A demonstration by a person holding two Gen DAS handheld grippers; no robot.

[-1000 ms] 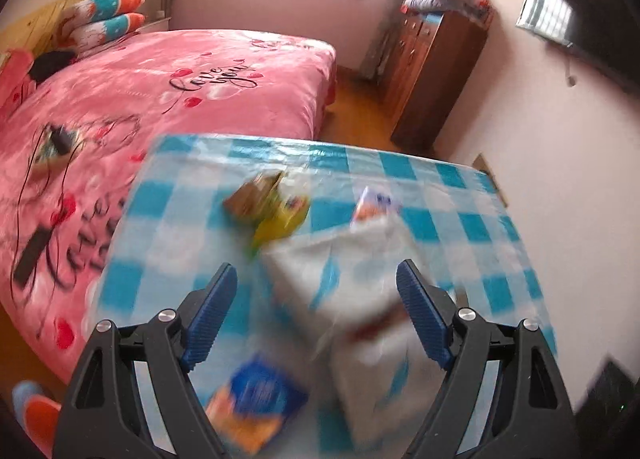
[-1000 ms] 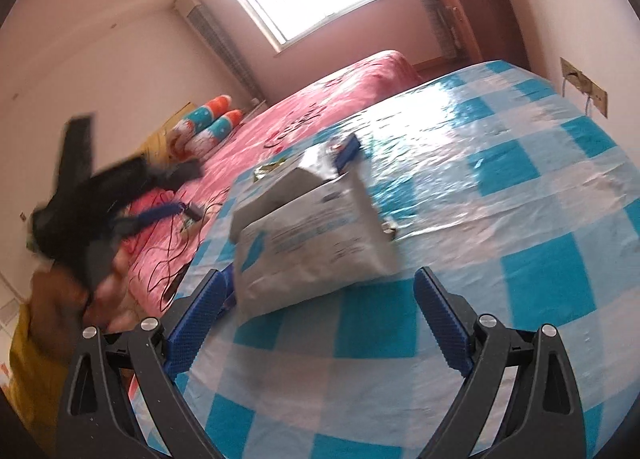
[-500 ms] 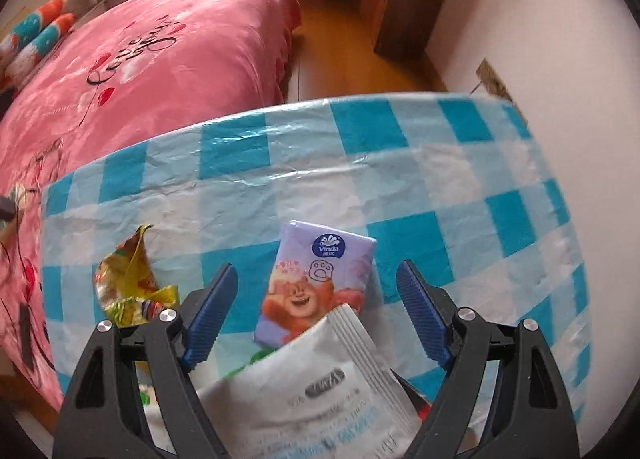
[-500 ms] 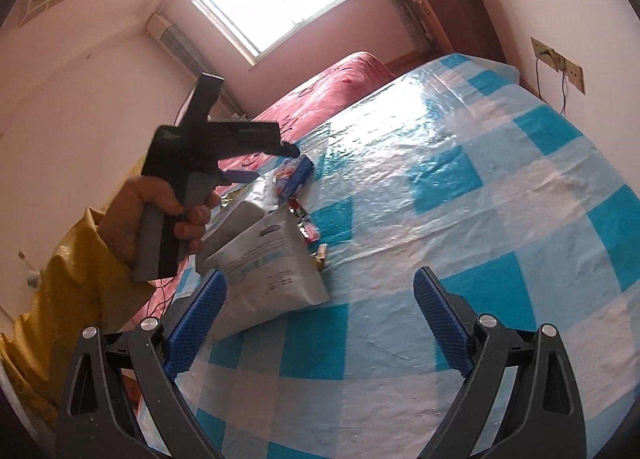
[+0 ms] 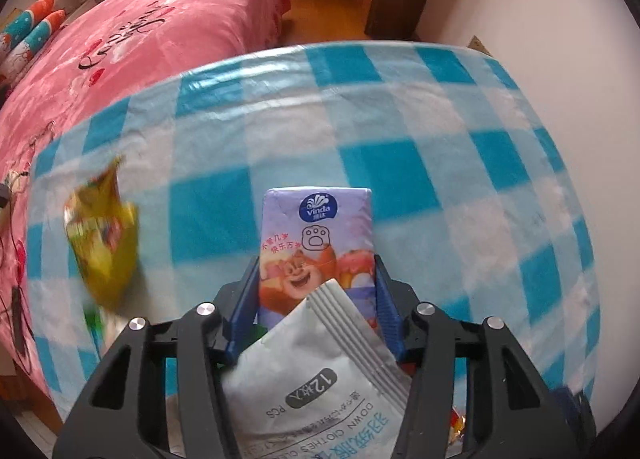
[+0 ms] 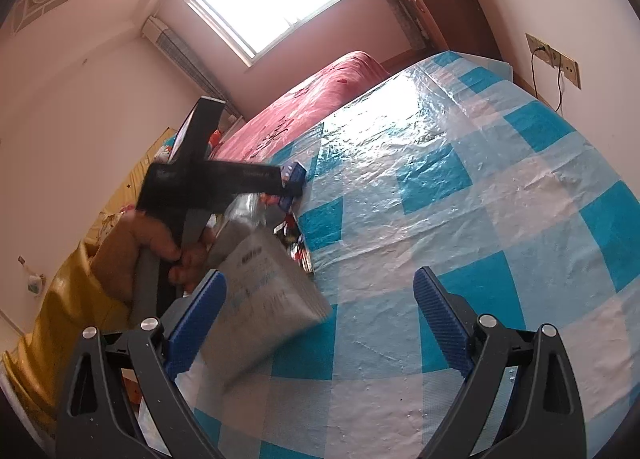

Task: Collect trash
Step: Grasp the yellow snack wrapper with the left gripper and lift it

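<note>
My left gripper: my two blue jaws had just been closing, and the tissue pack sat right between them. Both pads lay along its long sides, and I think they pressed on it.
Tissue pack: it was purple, with a cartoon bear and a paw print on it. Its far end poked out past my jaw tips, and it lay flat on the table.
White wipes pouch: it lay on top of the near end of the tissue pack, back between my black arms. It had blue words and a grey ribbed edge.
Yellow snack wrapper: it was off to the left of my left jaws, apart from them and blurry.
My right gripper: these jaws stood wide apart with nothing between them. They hung over the table.
Wipes pouch by my right jaws: the white pouch lay just past my left pad, and its corner reached in between the jaw tips.
Small wrappers: a few dark and red bits lay past the pouch. They were too small to tell apart.
Table: it had a blue and white checked cover under shiny plastic.
Hand: it came out of a yellow sleeve and held the left gripper's handle, left of my right jaws.
Bed: a pink bed stood past the table.
</note>
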